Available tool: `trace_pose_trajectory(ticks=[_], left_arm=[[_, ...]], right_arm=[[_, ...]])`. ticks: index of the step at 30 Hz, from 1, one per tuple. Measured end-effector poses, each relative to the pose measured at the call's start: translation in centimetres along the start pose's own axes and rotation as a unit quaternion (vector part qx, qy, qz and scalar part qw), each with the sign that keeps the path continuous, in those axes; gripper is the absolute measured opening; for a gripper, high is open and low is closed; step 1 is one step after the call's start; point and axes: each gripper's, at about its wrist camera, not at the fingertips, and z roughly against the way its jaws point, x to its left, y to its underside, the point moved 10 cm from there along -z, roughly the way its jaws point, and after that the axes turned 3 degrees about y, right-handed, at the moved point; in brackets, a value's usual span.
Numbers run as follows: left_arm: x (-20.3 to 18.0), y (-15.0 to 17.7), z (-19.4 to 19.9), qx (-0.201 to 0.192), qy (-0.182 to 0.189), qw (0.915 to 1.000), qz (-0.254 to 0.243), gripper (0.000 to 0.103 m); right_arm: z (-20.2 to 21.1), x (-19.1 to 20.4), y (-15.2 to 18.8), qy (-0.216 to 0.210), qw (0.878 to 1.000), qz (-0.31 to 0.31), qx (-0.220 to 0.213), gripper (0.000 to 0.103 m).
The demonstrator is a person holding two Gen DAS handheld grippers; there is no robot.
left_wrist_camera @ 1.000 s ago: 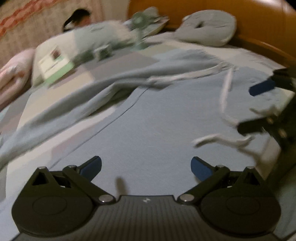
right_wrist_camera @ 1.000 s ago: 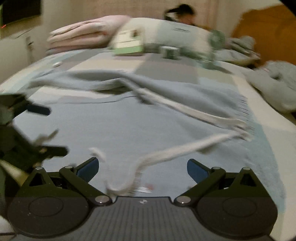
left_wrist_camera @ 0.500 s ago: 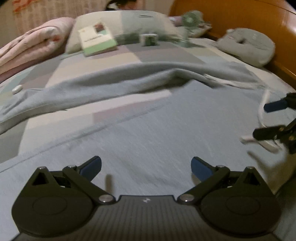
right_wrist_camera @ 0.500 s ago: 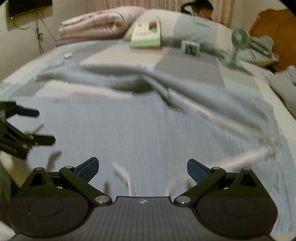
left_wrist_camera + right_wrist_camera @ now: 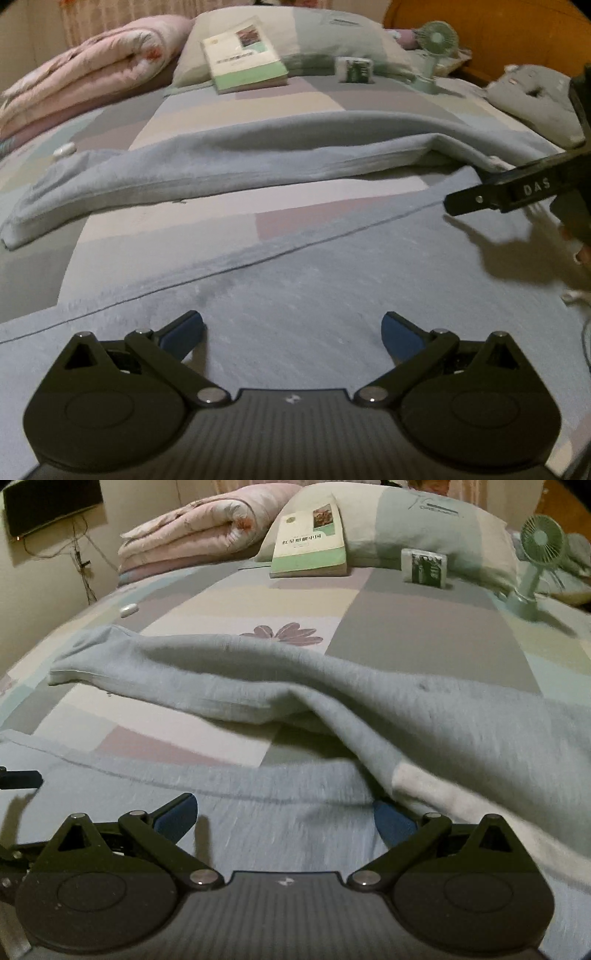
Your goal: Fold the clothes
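- Patchwork bedcover (image 5: 424, 627) in grey, cream and lilac blocks filled both views; every other place here is given relative to it.
- Pale blue garment (image 5: 314, 295), seemingly sweatpants, lay spread across the near half of the bedcover, one leg (image 5: 221, 679) stretched sideways over the middle.
- Folding looked barely begun: the fabric was roughly flattened, the far leg was rumpled, and no finished fold showed. Every fold appeared left to do.
- Pink quilt (image 5: 92, 77), a pillow (image 5: 424, 520), a book (image 5: 243, 59) and a small green fan (image 5: 535, 554) sat at the bedcover's far end.
- Left gripper (image 5: 291, 332) hovered low over the near fabric, jaws wide apart, holding nothing.
- Right gripper (image 5: 282, 814) was equally wide apart and empty, its right finger tucked against the leg's overhanging fold.
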Motion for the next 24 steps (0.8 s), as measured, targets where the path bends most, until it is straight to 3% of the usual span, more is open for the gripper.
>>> trace_pose_trajectory(ticks=[7, 12, 18, 24], left_arm=[[1.0, -1.8, -1.1, 0.001, -0.017, 0.9999, -0.002, 0.102], [-0.1, -1.9, 2.3, -0.023, -0.014, 0.9993, -0.026, 0.102], [-2.1, 0.9, 5.3, -0.006, -0.010, 0.9966, -0.081, 0.102], [-1.7, 4.5, 5.2, 0.043, -0.007, 0.9971, -0.063, 0.102]], right_arm=[[-1.1, 0.1, -1.9, 0.004, 1.000, 0.014, 0.019, 0.103], [5.2, 0.8, -2.0, 0.002, 0.999, 0.029, -0.012, 0.103], [11.2, 1.5, 2.9, 0.036, 0.996, 0.080, 0.007, 0.103], [11.6, 0.7, 10.6, 0.066, 0.994, 0.064, 0.058, 0.103]])
